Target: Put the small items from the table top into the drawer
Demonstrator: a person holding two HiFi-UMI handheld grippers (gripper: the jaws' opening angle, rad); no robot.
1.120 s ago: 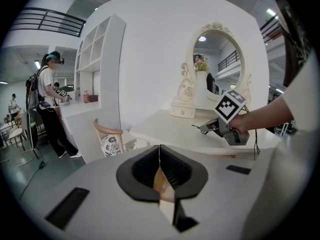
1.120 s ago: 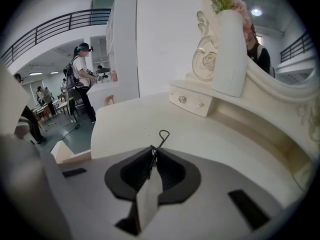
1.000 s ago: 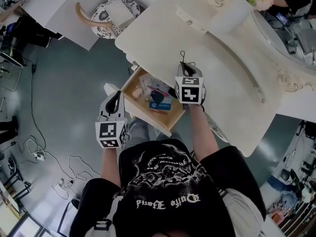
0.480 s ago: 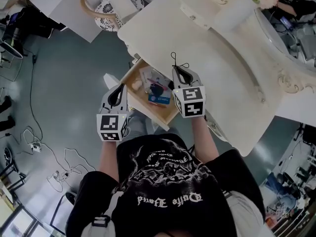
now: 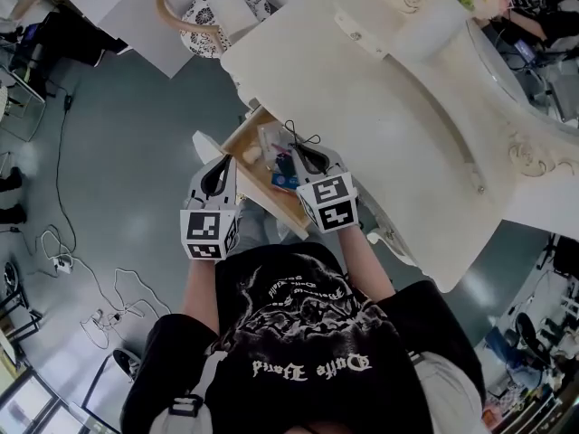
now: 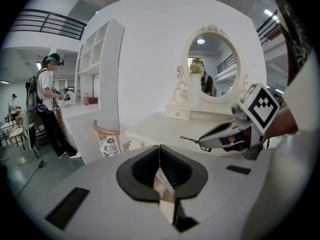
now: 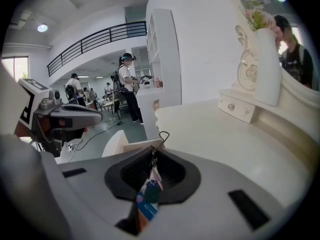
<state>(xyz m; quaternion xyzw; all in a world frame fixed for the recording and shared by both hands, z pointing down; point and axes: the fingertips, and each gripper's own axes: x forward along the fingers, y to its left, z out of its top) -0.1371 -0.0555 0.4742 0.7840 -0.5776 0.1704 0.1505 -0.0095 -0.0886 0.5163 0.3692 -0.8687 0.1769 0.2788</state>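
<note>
While your right gripper [image 5: 304, 154] hangs over the open drawer [image 5: 237, 149] at centre frame, its fingers are clamped on a black wire clip [image 7: 156, 145] — a blue card [image 5: 283, 182] lies inside the drawer. Left gripper [image 5: 218, 165] sits just left of the drawer — fingers closed, nothing between them.

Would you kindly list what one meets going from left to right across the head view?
Tangled white cable on the grey floor → left gripper → right gripper, jaws shut on a black wire-handled clip → tall white vase of pink flowers.
</note>
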